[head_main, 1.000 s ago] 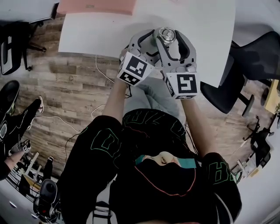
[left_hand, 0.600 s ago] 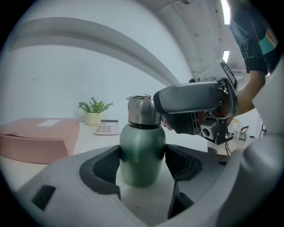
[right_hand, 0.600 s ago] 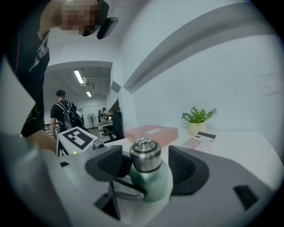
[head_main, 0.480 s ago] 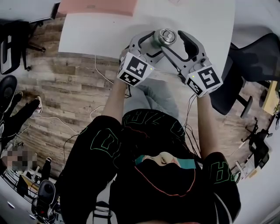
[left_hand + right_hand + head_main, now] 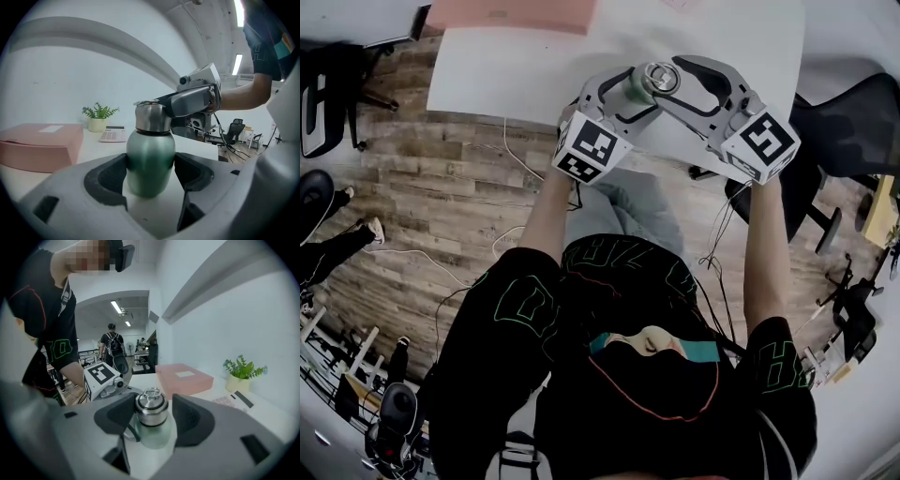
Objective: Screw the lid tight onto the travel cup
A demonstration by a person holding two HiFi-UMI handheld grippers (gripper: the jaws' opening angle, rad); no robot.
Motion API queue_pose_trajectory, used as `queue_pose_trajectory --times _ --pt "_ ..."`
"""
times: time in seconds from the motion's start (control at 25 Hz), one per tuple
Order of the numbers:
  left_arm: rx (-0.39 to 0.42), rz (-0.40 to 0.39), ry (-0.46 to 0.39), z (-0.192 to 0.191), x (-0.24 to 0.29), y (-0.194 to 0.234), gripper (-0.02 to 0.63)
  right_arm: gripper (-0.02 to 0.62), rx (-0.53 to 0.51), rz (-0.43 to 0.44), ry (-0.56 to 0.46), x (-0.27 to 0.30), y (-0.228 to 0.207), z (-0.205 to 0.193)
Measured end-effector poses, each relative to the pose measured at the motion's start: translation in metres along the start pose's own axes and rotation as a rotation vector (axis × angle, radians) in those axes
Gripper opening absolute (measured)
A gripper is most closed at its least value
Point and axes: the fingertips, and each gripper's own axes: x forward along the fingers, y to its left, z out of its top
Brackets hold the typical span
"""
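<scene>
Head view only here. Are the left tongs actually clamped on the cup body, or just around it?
Observer: Clamped. The left gripper view shows both pads of the left tongs pressed on the green cup.
Operator: Right tongs gripping the lid?
Observer: Not yet. In the right gripper view the lid sits between the right tongs, which are closing, but a thin gap shows at one pad.
Operator: Anything behind the cup I can't see?
Observer: A potted plant and a calculator, well clear of the cup.
</scene>
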Motion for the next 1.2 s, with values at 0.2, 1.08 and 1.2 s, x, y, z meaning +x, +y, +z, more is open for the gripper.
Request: queue_pose_trajectory --times 0.2,1.08,1.2 --pt "-0.001 0.0 0.001 0.001 0.001 -0.001 0.331 0.235 -0.003 0.047 0.01 0.0 0.002 0.002" --pt "-0.011 0.005 -0.006 0.004 0.002 0.0 0.331 0.246 0.3 -0.622 -0.154 -0.009 -0.007 -0.004" --pt "-0.01 0.003 -0.005 0.002 0.002 0.0 0.331 0.252 0.254 -0.557 -0.136 -0.013 -0.007 -0.003"
